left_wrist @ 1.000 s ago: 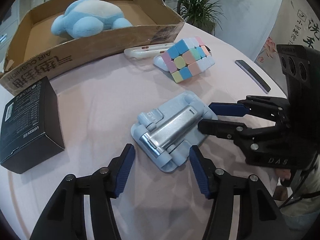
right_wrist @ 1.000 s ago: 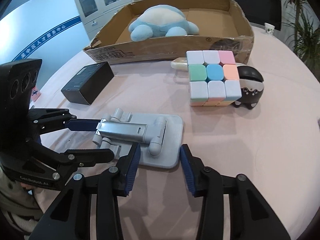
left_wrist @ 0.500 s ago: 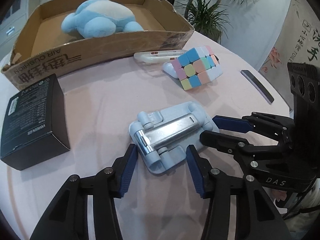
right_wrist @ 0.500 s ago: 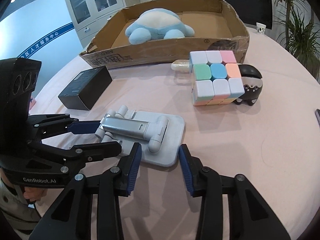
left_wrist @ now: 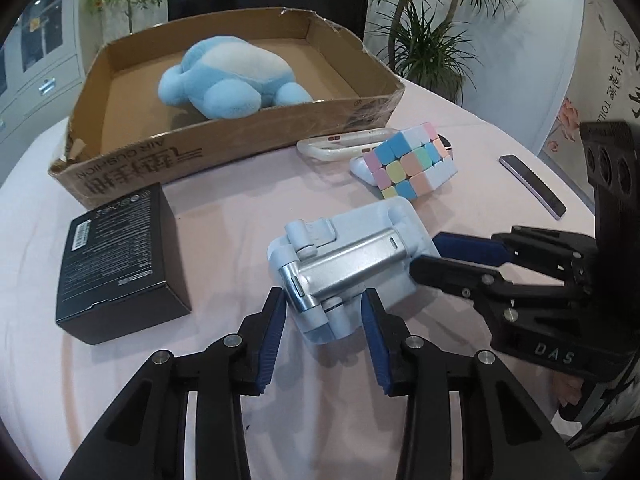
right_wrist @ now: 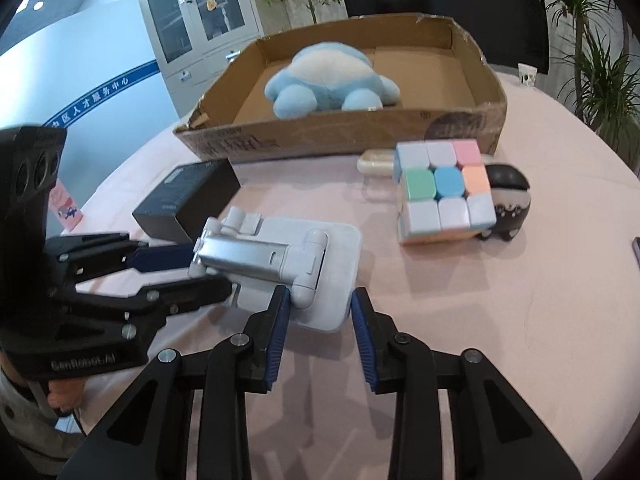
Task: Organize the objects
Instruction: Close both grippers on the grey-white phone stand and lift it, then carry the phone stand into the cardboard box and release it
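A pale blue folding phone stand with a silver arm point(left_wrist: 344, 264) lies on the pink table, also in the right wrist view point(right_wrist: 280, 260). My left gripper point(left_wrist: 324, 308) is open with its blue pads on either side of the stand's hinge end. My right gripper point(right_wrist: 318, 308) is open around the stand's other end; it shows in the left wrist view point(left_wrist: 436, 252). I cannot tell whether any pad touches the stand. A cardboard box point(left_wrist: 224, 156) behind holds a blue plush turtle point(left_wrist: 232, 76).
A black carton point(left_wrist: 116, 256) lies left of the stand. A pastel puzzle cube point(left_wrist: 412, 164), a white remote-like device point(left_wrist: 344, 144) and a dark round figurine point(right_wrist: 508, 200) sit behind the stand. A phone point(left_wrist: 532, 184) lies at the right table edge.
Both grippers have closed in along the stand and their jaws have narrowed around its two ends. The stand has stayed in place on the table.
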### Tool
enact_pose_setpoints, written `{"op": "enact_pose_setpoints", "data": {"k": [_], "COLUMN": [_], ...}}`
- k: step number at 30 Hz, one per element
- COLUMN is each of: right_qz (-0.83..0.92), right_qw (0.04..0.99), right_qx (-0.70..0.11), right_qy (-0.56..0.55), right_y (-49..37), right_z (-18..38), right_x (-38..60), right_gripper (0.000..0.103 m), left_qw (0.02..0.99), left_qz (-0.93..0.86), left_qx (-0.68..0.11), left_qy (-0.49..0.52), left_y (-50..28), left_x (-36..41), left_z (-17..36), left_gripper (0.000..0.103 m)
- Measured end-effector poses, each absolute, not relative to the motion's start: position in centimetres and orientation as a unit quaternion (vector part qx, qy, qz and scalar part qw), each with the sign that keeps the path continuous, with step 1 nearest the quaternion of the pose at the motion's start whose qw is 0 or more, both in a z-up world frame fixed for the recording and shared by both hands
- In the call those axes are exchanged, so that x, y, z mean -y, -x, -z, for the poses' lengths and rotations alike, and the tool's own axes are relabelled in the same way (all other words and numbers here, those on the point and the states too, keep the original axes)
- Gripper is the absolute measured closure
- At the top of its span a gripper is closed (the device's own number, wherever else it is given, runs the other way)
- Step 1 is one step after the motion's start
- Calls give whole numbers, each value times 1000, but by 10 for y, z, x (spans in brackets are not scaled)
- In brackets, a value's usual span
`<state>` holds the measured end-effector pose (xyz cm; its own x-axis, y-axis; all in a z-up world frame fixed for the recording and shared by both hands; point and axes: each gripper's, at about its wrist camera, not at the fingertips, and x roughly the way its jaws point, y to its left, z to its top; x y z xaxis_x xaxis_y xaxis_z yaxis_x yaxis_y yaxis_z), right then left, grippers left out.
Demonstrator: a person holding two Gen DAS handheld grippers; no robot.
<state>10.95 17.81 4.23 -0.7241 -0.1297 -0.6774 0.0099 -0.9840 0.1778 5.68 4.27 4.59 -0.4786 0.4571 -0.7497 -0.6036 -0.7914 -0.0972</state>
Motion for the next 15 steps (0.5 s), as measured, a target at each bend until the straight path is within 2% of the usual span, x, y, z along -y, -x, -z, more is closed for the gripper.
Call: {"op": "enact_pose_setpoints", "data": {"k": [15], "right_qz": [944], "right_qw": [38], "right_qx": [51], "right_qy": [-324], "right_y": [-96], "right_z": [-92], "right_x": [-166], "right_gripper": [74], "left_qw": [296], "left_qz": [-887], "left_qx": [-62], "left_qy": [349], "left_y": [-50], "left_x": [-27], "left_z": [-96], "left_gripper": [67]}}
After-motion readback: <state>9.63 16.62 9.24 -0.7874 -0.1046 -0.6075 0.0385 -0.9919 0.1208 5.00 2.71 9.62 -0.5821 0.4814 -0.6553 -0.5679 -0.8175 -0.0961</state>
